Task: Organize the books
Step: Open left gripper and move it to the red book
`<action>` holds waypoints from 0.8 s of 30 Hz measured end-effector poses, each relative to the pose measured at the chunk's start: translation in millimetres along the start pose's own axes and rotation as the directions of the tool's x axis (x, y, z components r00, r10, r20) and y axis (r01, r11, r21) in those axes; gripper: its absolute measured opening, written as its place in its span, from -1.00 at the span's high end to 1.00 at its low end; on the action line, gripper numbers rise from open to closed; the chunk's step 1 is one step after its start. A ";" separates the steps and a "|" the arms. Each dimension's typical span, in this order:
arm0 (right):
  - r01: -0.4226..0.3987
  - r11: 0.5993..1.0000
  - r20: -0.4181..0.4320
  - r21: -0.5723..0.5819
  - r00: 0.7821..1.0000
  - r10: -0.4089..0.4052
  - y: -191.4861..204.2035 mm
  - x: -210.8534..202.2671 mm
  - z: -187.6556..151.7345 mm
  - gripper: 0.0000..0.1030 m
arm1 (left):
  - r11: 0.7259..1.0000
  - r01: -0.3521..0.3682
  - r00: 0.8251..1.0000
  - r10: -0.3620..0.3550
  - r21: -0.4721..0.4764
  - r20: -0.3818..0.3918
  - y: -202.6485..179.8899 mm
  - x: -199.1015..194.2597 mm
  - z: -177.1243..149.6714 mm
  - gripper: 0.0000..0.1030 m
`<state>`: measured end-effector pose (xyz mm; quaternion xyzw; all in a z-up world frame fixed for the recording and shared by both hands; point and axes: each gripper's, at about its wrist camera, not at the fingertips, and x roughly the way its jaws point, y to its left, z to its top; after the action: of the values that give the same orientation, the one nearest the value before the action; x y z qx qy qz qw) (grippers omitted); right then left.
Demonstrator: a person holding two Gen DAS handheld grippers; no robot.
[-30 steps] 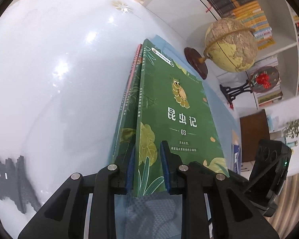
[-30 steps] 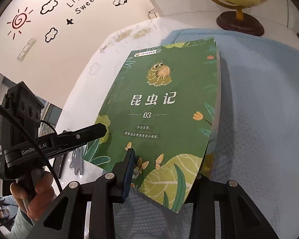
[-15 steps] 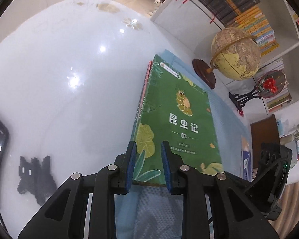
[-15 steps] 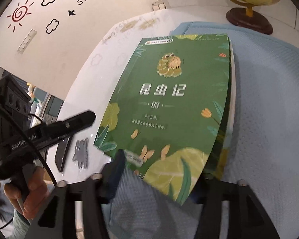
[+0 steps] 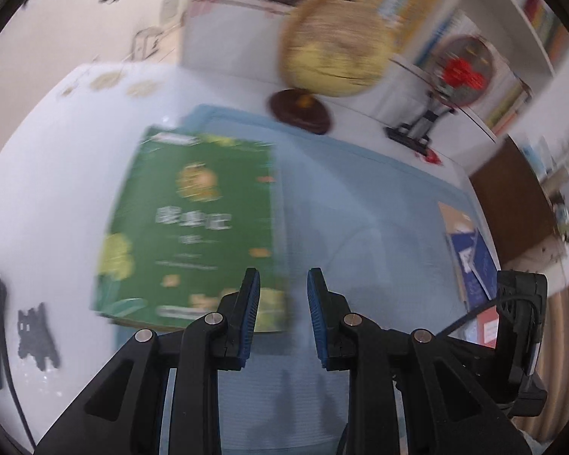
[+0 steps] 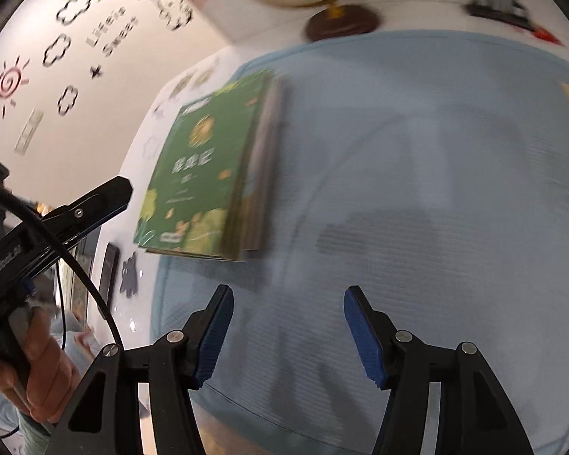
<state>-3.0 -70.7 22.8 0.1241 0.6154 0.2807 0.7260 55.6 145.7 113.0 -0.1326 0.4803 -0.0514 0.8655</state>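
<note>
Writing: the wall (image 6: 94, 121) decal in the right wrist view reads "Life is Sweet", among black cloud outlines and a red spiral sun; the green paperback book with a yellow insect drawing on its cover (image 5: 193, 227) bears white characters too blurred to read.
Books: the green book lies flat on top of a small stack of books (image 6: 259, 174), at the left part of the pale blue woven mat (image 6: 417, 197), its left edge reaching over the mat's border onto the white glossy table (image 5: 57, 159).
Left claw (image 5: 283, 295): blue-padded fingers a narrow gap apart, nothing between them; it hangs over the mat just beside the green book's near right corner.
Right claw (image 6: 288, 311): fingers spread wide and empty, over bare mat, apart from the stack.
Other things: a yellow globe on a dark round wooden base (image 5: 333, 49) stands behind the mat; a round red-flowered ornament on a black stand (image 5: 462, 72) to its right; a blue and orange book (image 5: 470, 250) at the mat's right edge; a black cat-shaped piece (image 5: 36, 335) and a dark phone (image 6: 108, 273) on the table at left.
Person: a hand (image 6: 38, 375) grips the left claw's handle (seen from the right wrist).
Room: bookshelves (image 5: 530, 19) of coloured spines at the back right.
</note>
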 end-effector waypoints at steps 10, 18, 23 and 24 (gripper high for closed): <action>0.044 0.987 0.088 0.157 0.994 -0.058 -129.8 -107.1 -19.3 -0.14 | 0.990 0.083 0.996 -0.085 0.113 0.014 -159.3 15.0 -15.5 0.56; 0.104 0.972 0.145 0.211 0.980 -0.136 -206.3 -167.8 -28.3 -0.14 | 0.975 0.128 0.992 -0.128 0.180 -0.009 -251.8 41.2 -26.8 0.56; 0.169 0.965 0.173 0.199 0.963 -0.205 -241.6 -199.2 -34.4 -0.14 | 0.970 0.128 0.992 -0.125 0.207 -0.024 -291.0 57.6 -36.7 0.56; 0.178 0.964 0.179 0.197 0.961 -0.213 -246.3 -203.1 -35.9 -0.14 | 0.969 0.125 0.992 -0.122 0.211 -0.029 -297.6 61.2 -39.4 0.56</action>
<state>7.9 -390.3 53.1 0.1545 0.5719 0.1373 0.7938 66.4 -160.1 126.0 -0.0683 0.4698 -0.1572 0.8660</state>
